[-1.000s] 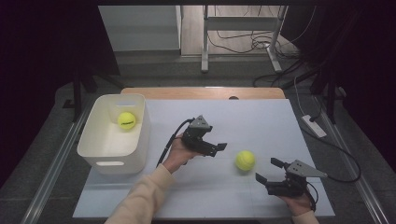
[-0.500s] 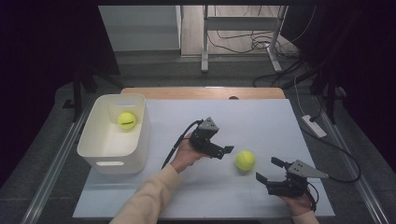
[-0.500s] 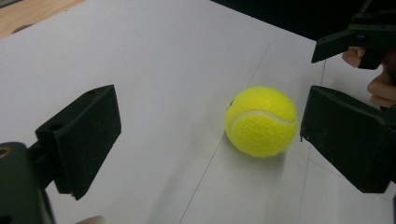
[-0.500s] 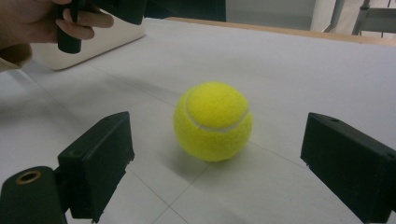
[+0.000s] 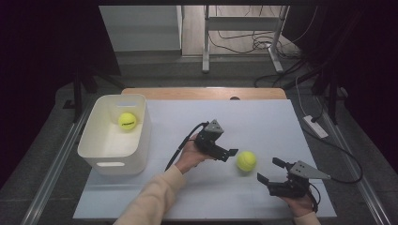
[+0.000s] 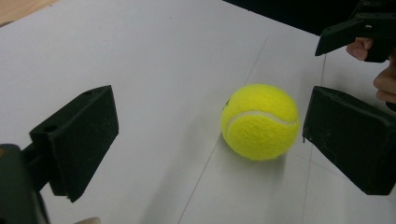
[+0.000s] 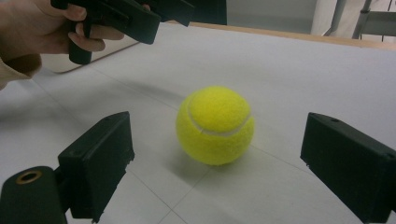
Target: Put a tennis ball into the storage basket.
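Shifted closer, left claw (image 5: 228,154) has just been opening wide, apparently just short of tennis ball (image 5: 246,161); right claw (image 5: 271,170) gapes.

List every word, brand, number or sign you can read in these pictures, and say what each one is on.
No text can be read in these pictures.
Tennis ball in the white bin: a dark brand mark, too small and blurred to read.
Tennis ball on the table: white seam, no print on the sides that show.
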